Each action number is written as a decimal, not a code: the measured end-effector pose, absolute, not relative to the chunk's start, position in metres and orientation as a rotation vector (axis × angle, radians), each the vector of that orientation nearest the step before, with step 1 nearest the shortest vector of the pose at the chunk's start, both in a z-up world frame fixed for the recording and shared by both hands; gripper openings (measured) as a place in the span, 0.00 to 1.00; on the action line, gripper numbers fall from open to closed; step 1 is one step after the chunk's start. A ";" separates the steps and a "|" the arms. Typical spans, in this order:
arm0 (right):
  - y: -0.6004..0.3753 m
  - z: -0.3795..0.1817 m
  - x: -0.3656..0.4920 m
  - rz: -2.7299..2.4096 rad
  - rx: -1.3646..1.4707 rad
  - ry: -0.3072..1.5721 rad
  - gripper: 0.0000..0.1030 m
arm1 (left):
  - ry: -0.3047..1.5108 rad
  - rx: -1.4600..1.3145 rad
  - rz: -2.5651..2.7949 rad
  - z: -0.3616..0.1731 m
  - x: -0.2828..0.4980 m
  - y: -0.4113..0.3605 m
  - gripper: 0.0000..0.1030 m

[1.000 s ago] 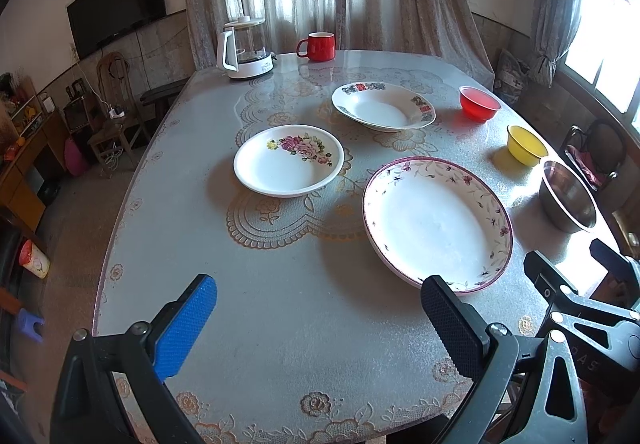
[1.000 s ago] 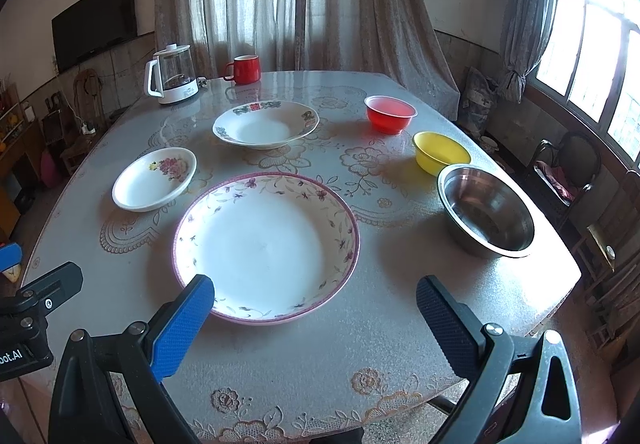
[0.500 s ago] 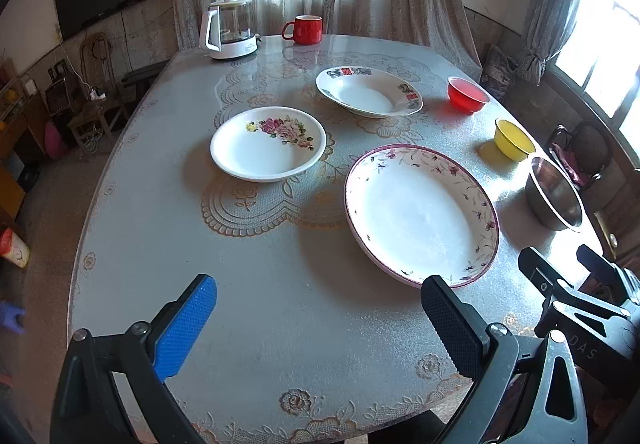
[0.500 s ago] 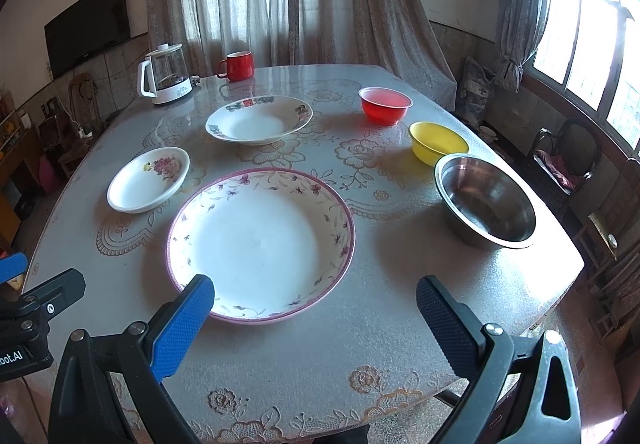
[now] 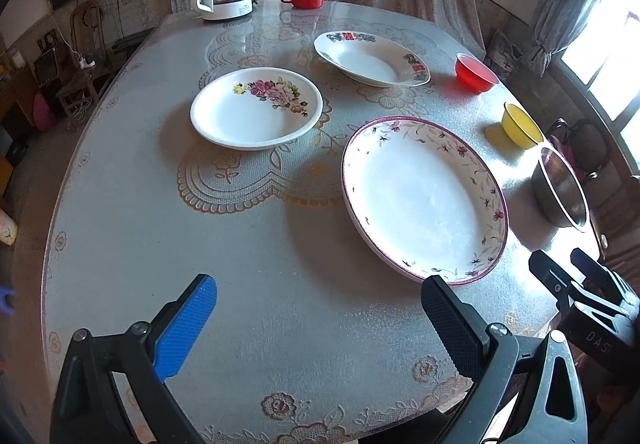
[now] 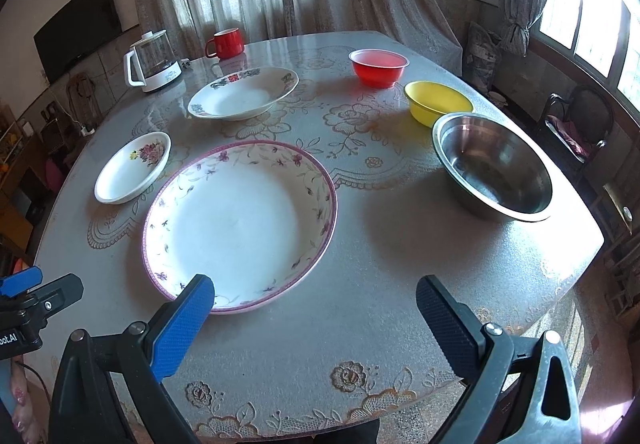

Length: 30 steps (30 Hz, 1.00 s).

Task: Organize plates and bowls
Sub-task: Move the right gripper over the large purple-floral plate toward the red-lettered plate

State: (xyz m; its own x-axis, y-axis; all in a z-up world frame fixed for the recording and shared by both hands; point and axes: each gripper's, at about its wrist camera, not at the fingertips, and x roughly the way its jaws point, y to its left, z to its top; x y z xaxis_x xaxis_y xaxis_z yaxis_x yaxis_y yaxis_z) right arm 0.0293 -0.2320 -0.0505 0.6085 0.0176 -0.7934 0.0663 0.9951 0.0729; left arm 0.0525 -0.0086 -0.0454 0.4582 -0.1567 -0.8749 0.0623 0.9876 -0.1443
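Already both your grippers, left point(image 5: 318, 328) and right point(image 6: 314, 328), hover wide open and empty at the table point(image 6: 360, 308) edge. Ahead: 3 empty plates, the big plate point(image 6: 240, 224) nearest; 3 empty bowls right, steel bowl point(image 6: 494, 168) closest. Thin glazed rims could slip your pads.

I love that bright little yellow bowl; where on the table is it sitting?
In the right wrist view, the yellow bowl sits toward the table's right edge, between the red bowl behind it and the steel bowl in front.
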 end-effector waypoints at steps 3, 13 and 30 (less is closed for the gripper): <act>-0.230 -0.054 0.040 0.015 0.039 0.913 0.92 | 1.100 -0.101 -0.148 -0.055 0.057 -0.013 1.00; -0.253 -0.084 0.110 0.181 -0.027 1.022 0.64 | 1.167 -0.056 -0.054 -0.079 0.084 -0.035 0.95; -0.267 -0.119 0.168 0.434 -0.115 1.124 0.42 | 1.145 -0.202 0.044 -0.109 0.132 -0.062 0.62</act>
